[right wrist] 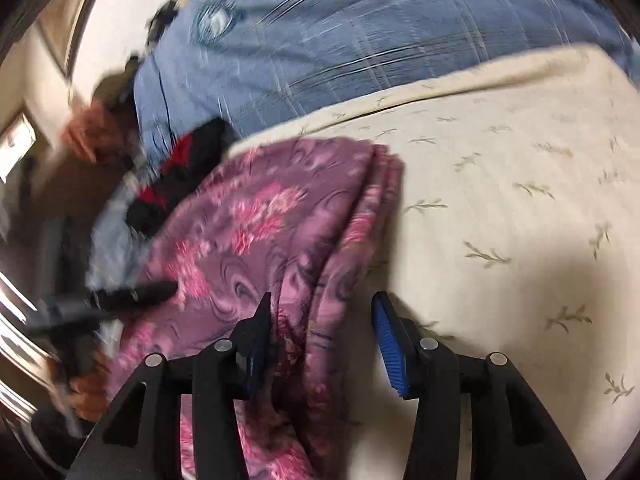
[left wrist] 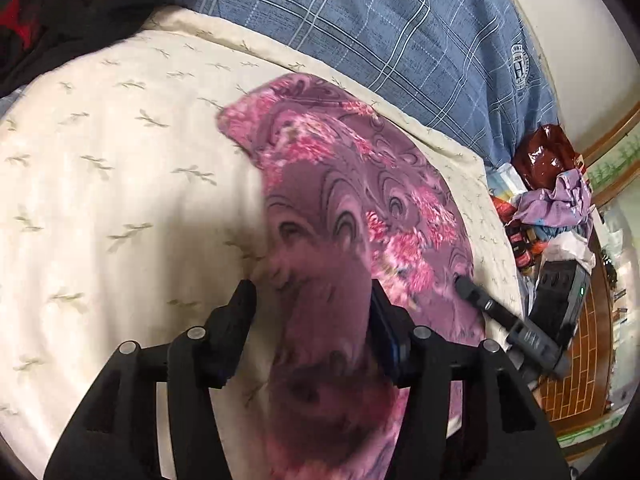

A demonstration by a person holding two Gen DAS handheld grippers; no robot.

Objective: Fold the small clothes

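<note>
A purple garment with pink flowers (left wrist: pixel 352 200) lies folded on a cream bedspread (left wrist: pixel 120 160). My left gripper (left wrist: pixel 312 304) is open, its jaws wide apart over the garment's near end, with cloth between them. In the right wrist view the same garment (right wrist: pixel 260 232) lies with stacked folded edges on its right side. My right gripper (right wrist: pixel 322 316) is open above that right edge, empty. The right gripper's finger (left wrist: pixel 480 300) shows in the left wrist view, touching the garment's right side. The left gripper's finger (right wrist: pixel 136 294) shows in the right wrist view, resting on the garment.
A blue plaid pillow (left wrist: pixel 400 32) lies behind the bedspread. A black and red garment (left wrist: pixel 60 8) sits at the far left; it also shows in the right wrist view (right wrist: pixel 180 172). Bags and loose clothes (left wrist: pixel 552 184) pile by the bed's right edge, above a brick-pattern floor (left wrist: pixel 580 380).
</note>
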